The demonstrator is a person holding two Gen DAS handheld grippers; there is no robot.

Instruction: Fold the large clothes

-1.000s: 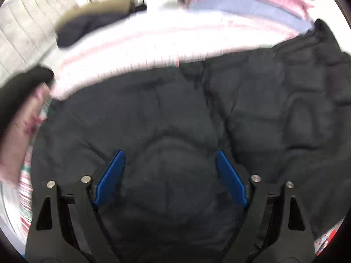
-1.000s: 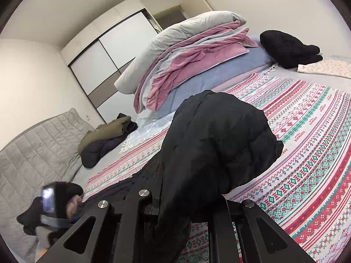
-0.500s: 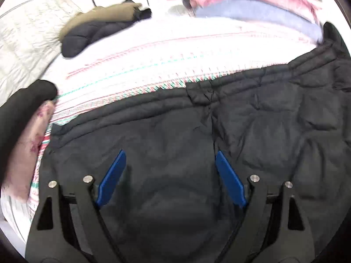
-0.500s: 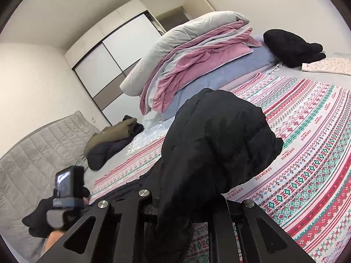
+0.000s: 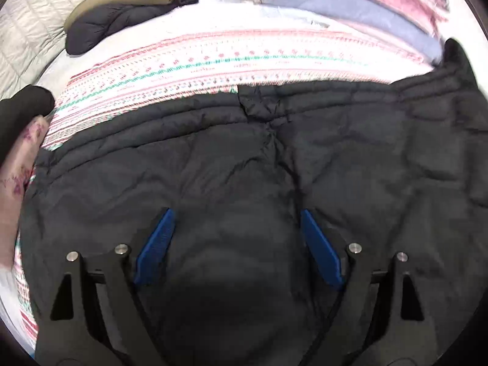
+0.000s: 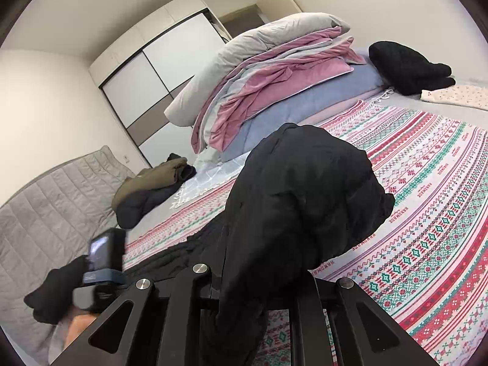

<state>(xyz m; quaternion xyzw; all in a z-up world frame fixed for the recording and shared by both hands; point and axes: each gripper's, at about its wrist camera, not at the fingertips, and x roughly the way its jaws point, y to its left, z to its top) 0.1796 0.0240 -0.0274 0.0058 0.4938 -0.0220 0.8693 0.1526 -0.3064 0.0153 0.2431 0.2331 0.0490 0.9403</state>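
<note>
A large black quilted jacket point(image 5: 244, 158) lies spread on the patterned bedspread point(image 5: 213, 61). My left gripper point(image 5: 235, 231) hovers over its middle with blue pads point(image 5: 155, 241) wide open and empty. In the right wrist view my right gripper point(image 6: 253, 286) is shut on a bunched part of the black jacket point(image 6: 305, 201) and holds it lifted above the bedspread point(image 6: 427, 207). Its fingertips are hidden by the fabric. The left gripper's camera body point(image 6: 103, 259) shows at lower left.
A stack of folded pink, grey and blue quilts point(image 6: 274, 91) sits at the bed's far side. An olive and dark jacket pile point(image 6: 152, 189) lies near the grey quilted headboard point(image 6: 45, 207). A black garment point(image 6: 408, 67) and a floral cloth point(image 6: 457, 96) lie at far right.
My left gripper has pulled back, so more of the jacket's far edge and the bedspread show. My right gripper keeps its hold, nearly still. The left gripper's camera has shifted right in the right view.
</note>
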